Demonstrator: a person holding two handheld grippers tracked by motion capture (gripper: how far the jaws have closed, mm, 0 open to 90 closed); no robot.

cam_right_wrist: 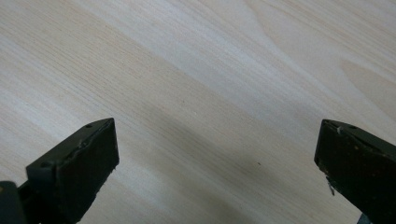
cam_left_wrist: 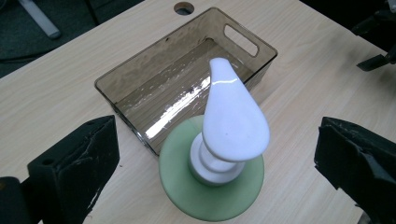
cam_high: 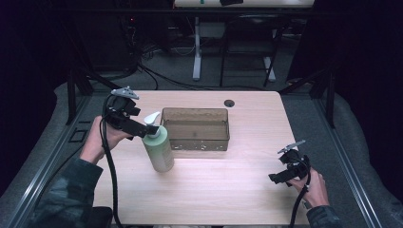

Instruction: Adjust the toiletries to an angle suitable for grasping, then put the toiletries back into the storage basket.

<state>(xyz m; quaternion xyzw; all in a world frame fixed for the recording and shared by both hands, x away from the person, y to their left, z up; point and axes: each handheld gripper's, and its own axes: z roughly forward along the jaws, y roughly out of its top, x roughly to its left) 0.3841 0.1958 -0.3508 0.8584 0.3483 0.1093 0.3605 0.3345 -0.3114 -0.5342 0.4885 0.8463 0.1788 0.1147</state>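
Observation:
A pale green pump bottle (cam_high: pixel 159 148) with a white pump head (cam_left_wrist: pixel 232 116) stands upright on the wooden table (cam_high: pixel 214 190), just left of a smoky clear plastic bin (cam_high: pixel 196 128). My left gripper (cam_high: pixel 148 128) hovers over the bottle's top, open, with a jaw on either side of the pump and not touching it. In the left gripper view the bin (cam_left_wrist: pixel 154 70) lies beyond the bottle (cam_left_wrist: pixel 187 191) with nothing in it. My right gripper (cam_high: pixel 278 177) is open at the table's right front, pointing down at bare wood (cam_right_wrist: pixel 196 93).
A round cable hole (cam_high: pixel 229 102) sits near the table's far edge. Behind the table are desk legs (cam_high: pixel 196 47) and cables on the floor. Dark curtains flank both sides.

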